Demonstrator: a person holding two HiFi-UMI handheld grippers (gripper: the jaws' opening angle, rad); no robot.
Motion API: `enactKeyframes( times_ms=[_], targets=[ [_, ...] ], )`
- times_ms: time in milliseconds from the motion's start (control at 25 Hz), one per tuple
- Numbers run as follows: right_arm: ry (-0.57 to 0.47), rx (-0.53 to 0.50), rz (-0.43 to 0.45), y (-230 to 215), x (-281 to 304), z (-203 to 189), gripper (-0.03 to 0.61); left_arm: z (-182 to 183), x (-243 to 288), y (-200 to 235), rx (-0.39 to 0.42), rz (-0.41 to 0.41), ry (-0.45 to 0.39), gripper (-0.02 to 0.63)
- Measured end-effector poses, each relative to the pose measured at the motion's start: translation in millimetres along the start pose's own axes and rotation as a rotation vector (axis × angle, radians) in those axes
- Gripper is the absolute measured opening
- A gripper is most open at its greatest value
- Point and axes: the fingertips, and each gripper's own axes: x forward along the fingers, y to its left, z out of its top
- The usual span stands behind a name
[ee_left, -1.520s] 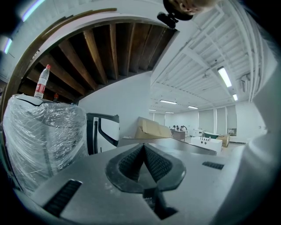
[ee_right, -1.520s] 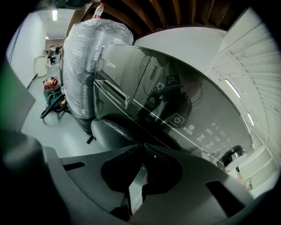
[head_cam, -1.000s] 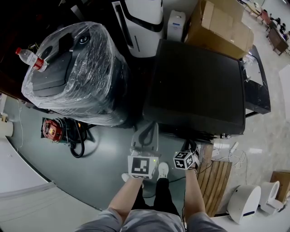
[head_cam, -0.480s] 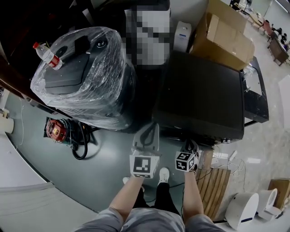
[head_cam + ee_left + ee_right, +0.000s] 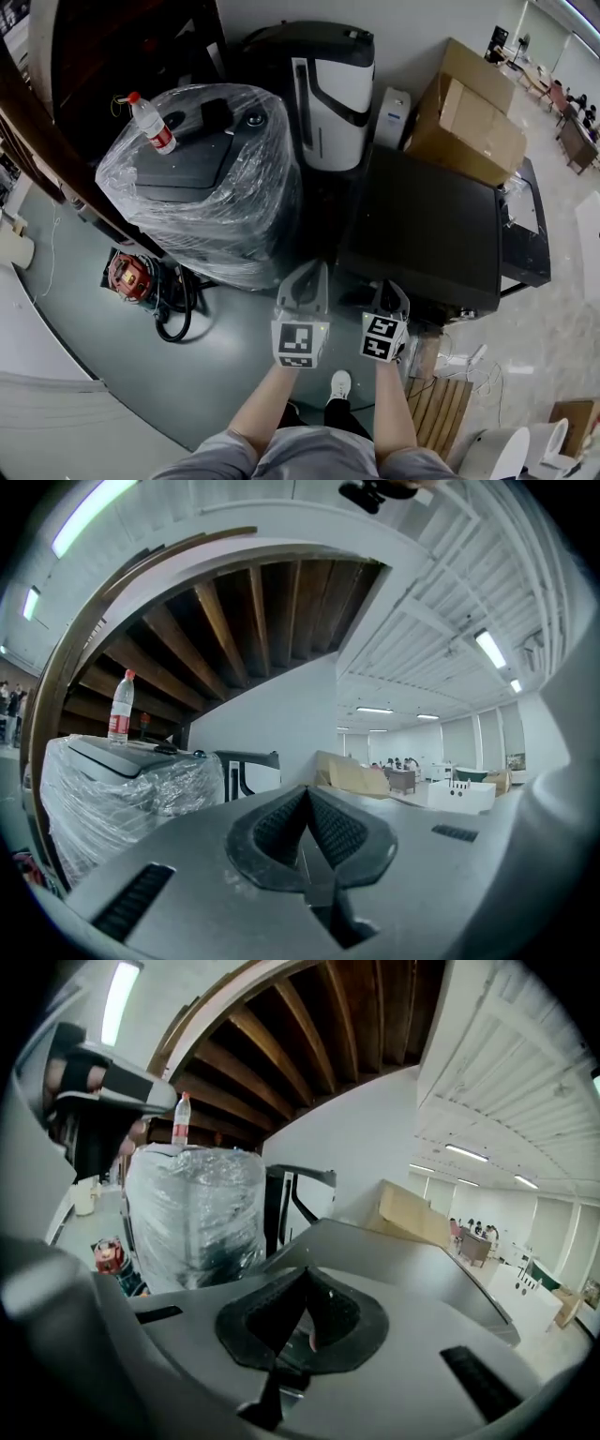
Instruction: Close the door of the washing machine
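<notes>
A black box-shaped machine with a flat dark top (image 5: 427, 225) stands just ahead of me; no door shows on it from above. My left gripper (image 5: 310, 270) and right gripper (image 5: 389, 289) hang side by side over the floor at its near left corner. Both are shut with nothing between the pads. In the left gripper view the left gripper (image 5: 307, 797) points up at the room, jaws pressed together. The right gripper (image 5: 304, 1281) in its own view is likewise closed, with the dark machine top (image 5: 403, 1260) beyond it.
A plastic-wrapped machine (image 5: 206, 187) with a water bottle (image 5: 150, 122) on top stands at left. A white-and-black appliance (image 5: 323, 80) and cardboard boxes (image 5: 473, 112) are behind. A red tool with black hose (image 5: 131, 277) lies on the floor; a wooden pallet (image 5: 441, 412) sits at lower right.
The head view has tilted up, so the machines have slid lower in the picture and the back wall shows. Both grippers stay shut, now angled more forward.
</notes>
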Motion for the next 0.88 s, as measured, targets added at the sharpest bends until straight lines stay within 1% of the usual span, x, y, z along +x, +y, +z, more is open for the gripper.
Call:
enactKeyframes(
  times_ms=[240, 440, 680, 880],
  targets=[
    [-0.145, 0.068, 0.05, 23, -20, 82, 0.0, 23, -10, 24, 0.005, 0.038, -0.01, 0.0],
    [-0.237, 0.131, 0.12, 45, -44, 140, 0.0, 38, -18, 38, 0.004, 0.059, -0.02, 0.0],
    [-0.326, 0.169, 0.186, 69, -69, 185, 0.0, 57, -29, 56, 0.019, 0.092, -0.047, 0.0],
    [-0.356, 0.187, 0.218, 84, -78, 200, -0.001, 70, -38, 64, 0.024, 0.107, -0.054, 0.0]
  ],
)
